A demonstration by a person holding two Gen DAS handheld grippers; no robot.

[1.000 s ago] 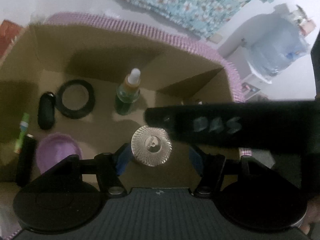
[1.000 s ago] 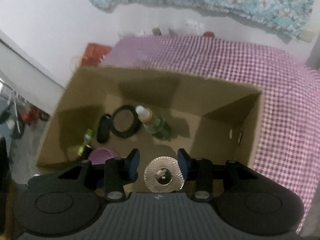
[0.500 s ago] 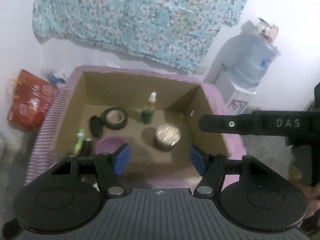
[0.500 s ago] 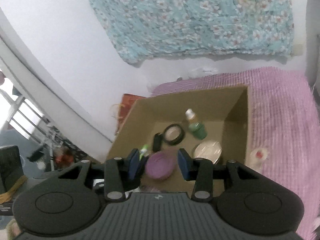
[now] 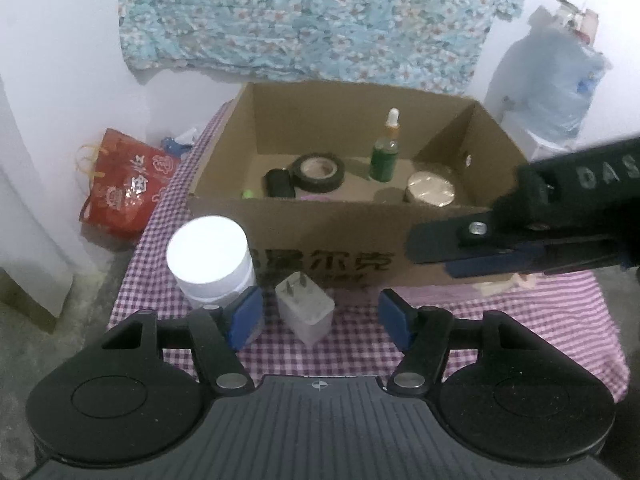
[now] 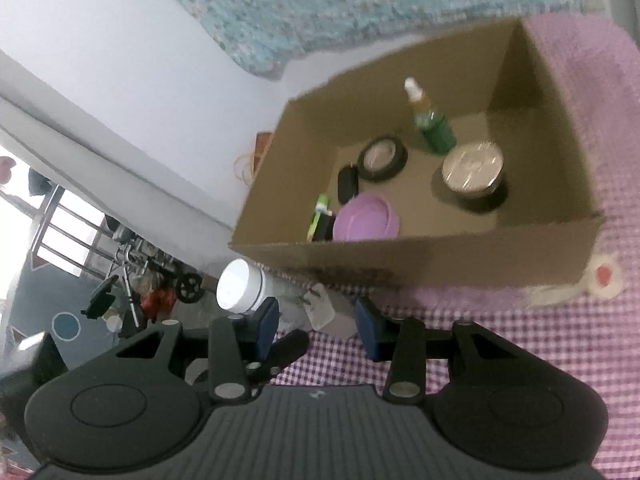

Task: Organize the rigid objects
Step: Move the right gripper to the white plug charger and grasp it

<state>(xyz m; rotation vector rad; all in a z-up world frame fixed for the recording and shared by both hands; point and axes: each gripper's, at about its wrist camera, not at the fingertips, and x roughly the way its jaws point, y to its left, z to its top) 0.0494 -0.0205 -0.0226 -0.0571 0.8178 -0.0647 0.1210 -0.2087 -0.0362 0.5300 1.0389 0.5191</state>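
Grippers have pulled back from the box (image 5: 344,236); our left gripper (image 5: 320,316) and right gripper (image 6: 316,326) gape wide and empty, the tin (image 6: 472,170) left inside.

Both grippers, left gripper (image 5: 320,316) and right gripper (image 6: 316,326), are black ribbed plastic with blue pads (image 5: 246,316), silver screws (image 5: 230,381) and round side discs (image 5: 108,398).

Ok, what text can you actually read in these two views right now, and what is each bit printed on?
"DAS": raised letters on the right gripper body, reaching in from the right of the left wrist view.
"尔克": the clearer end of a dark printed row on the cardboard box front; the characters before it and the line beneath are hidden or too blurred.
Red bag: white decorative print, unreadable.
Water jug label: too small.
Right wrist view: nothing legible.
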